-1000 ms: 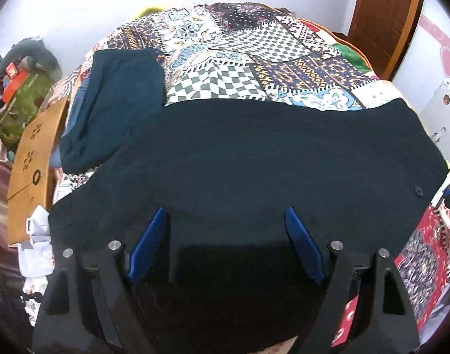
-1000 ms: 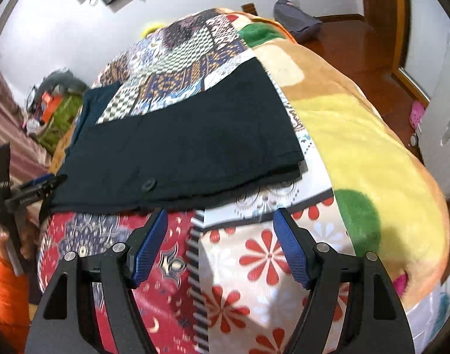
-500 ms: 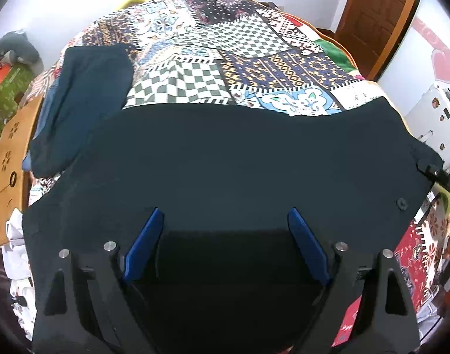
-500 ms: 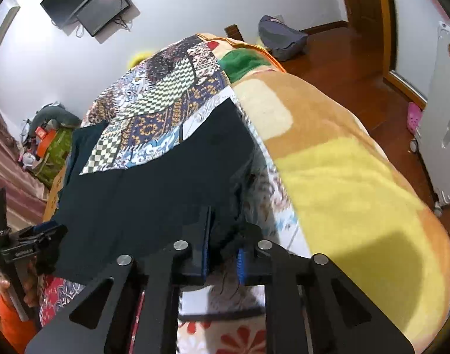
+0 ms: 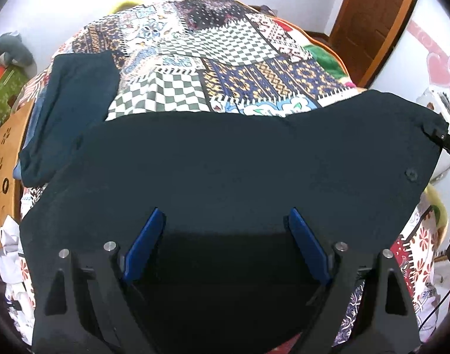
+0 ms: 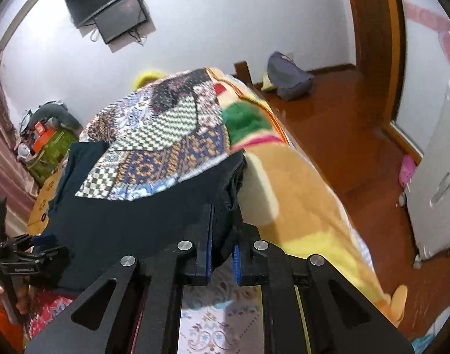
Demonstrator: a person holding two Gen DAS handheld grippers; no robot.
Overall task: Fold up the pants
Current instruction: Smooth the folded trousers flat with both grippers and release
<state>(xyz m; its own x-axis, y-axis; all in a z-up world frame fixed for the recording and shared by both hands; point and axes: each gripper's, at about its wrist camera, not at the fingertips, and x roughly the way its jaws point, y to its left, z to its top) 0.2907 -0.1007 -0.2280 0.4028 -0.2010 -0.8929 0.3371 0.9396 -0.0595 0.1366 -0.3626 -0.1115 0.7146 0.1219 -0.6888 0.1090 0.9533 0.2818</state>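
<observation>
— Pants (image 5: 225, 162), where do they lie against each tool?

— Dark and spread wide over the patchwork quilt (image 5: 195, 67) on the bed, they fill the middle and lower part of the left wrist view. The left gripper (image 5: 225, 227) hangs just over the cloth with its jaws spread wide, blue pads on either side, grasping nothing. A button (image 5: 411, 174) shows near the right edge of that frame.

— And the other one?

— In the right wrist view the right gripper (image 6: 222, 230) is clenched on a bunched edge of the pants (image 6: 136, 221) at lower centre; the cloth rises crumpled between the jaws.

— What surrounds it?

— A second dark folded garment (image 5: 68, 112) lies at the left of the left view, touching the pants' corner. A yellow-orange blanket (image 6: 298, 206) runs down the right side of the bed. On the wall at upper left of the right view hangs a screen (image 6: 118, 20); a grey bag (image 6: 286, 76) sits on the wooden floor.
</observation>
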